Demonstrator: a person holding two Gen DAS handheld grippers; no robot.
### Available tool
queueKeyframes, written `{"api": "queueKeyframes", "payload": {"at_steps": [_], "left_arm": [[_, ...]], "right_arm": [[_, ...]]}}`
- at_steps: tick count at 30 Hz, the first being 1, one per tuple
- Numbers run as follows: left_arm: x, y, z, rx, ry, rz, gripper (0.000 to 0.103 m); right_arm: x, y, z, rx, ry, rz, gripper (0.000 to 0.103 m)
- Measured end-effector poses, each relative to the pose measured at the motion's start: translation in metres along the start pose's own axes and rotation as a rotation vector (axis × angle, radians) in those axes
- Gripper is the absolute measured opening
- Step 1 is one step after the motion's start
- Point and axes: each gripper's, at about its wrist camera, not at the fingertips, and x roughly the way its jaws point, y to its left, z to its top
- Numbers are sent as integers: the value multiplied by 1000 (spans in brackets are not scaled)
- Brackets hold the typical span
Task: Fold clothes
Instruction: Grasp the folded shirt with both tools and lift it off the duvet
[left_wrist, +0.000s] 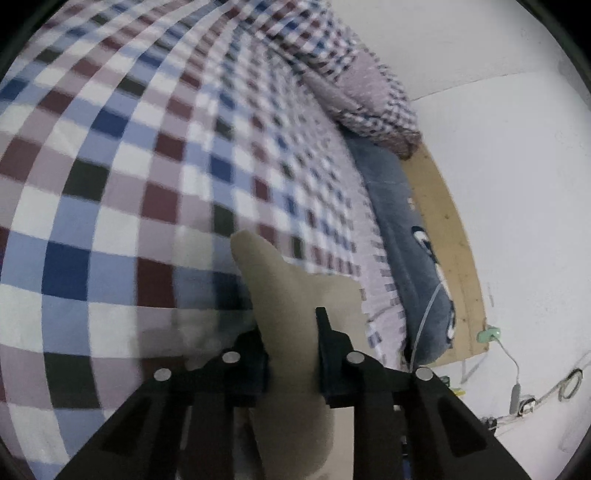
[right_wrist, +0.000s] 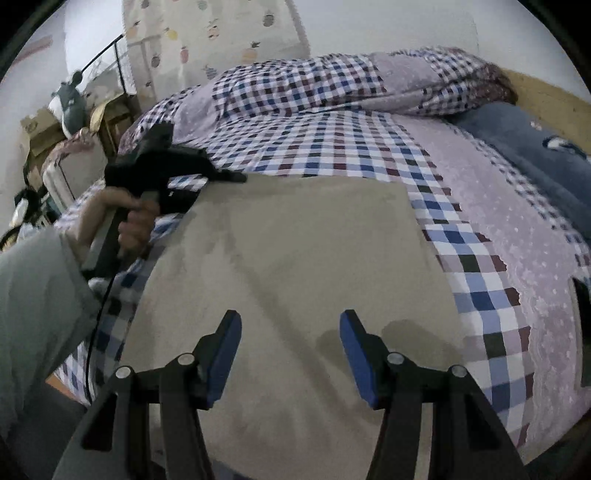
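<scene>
A beige garment (right_wrist: 295, 251) lies spread flat on the checked bedsheet (right_wrist: 351, 151). My left gripper (left_wrist: 291, 325) is shut on a bunched corner of the beige garment (left_wrist: 280, 295) and holds it just above the sheet. In the right wrist view the left gripper (right_wrist: 236, 177) sits at the garment's far left corner, held by a hand. My right gripper (right_wrist: 290, 332) is open and empty, hovering over the near middle of the garment.
A folded checked quilt (right_wrist: 332, 85) lies across the far end of the bed. A blue pillow (right_wrist: 524, 147) lies at the right by the wooden headboard (right_wrist: 554, 99). Boxes and a soft toy (right_wrist: 66, 103) stand at the far left. A white wall (left_wrist: 517, 184) with cables borders the bed.
</scene>
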Motion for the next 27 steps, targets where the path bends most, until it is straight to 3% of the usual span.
{"api": "queueKeyframes", "payload": {"at_steps": [7, 15, 19, 23, 27], "left_arm": [[-28, -53, -2, 118, -19, -51, 17], [-59, -78, -6, 175, -40, -84, 15], [-71, -79, -7, 171, -46, -88, 15], [-86, -74, -8, 162, -55, -99, 15], [-96, -69, -8, 145, -69, -109, 15]], "right_arm": [[-19, 78, -18, -106, -73, -138, 62], [3, 180, -44, -330, -101, -308, 68], [20, 202, -50, -377, -100, -406, 68], [39, 213, -52, -412, -112, -557, 68], [53, 218, -55, -443, -115, -639, 68]]}}
